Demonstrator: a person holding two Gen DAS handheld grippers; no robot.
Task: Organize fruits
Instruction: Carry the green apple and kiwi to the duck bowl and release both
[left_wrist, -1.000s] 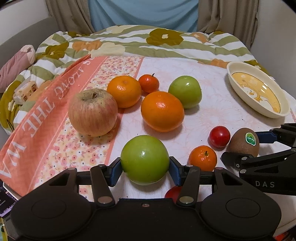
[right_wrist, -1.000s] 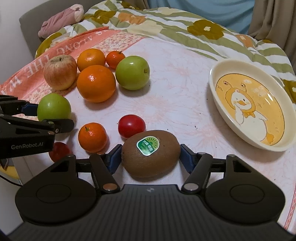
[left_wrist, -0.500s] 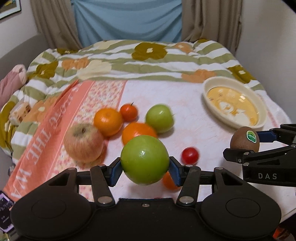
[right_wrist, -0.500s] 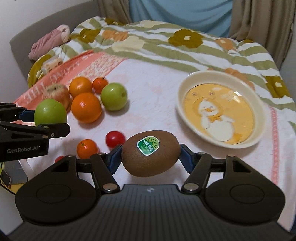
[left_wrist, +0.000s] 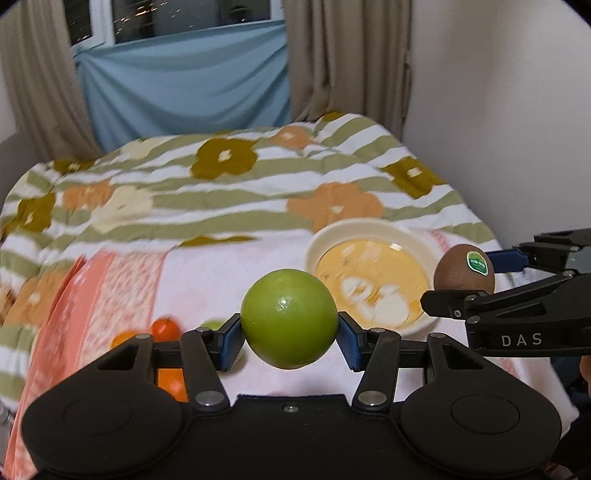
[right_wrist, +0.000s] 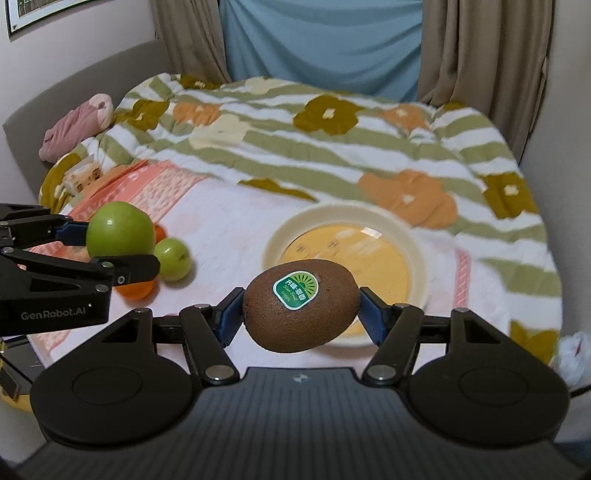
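Right gripper (right_wrist: 302, 308) is clamped on the brown stickered kiwi (right_wrist: 301, 304), long axis across the jaws. The cream oval dish (right_wrist: 280, 236) lies just beyond and below it. Left gripper (left_wrist: 289, 325), clamped on the round green apple (left_wrist: 289, 323), is farther from the dish.

Both grippers matte black — blue fingers (left_wrist: 232, 343), silver pivot screws, white "DAS" and "GenRobot.AI" lettering.

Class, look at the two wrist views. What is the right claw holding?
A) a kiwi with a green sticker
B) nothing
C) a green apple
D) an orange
A: the right claw is shut on the brown kiwi, clear of the dish.
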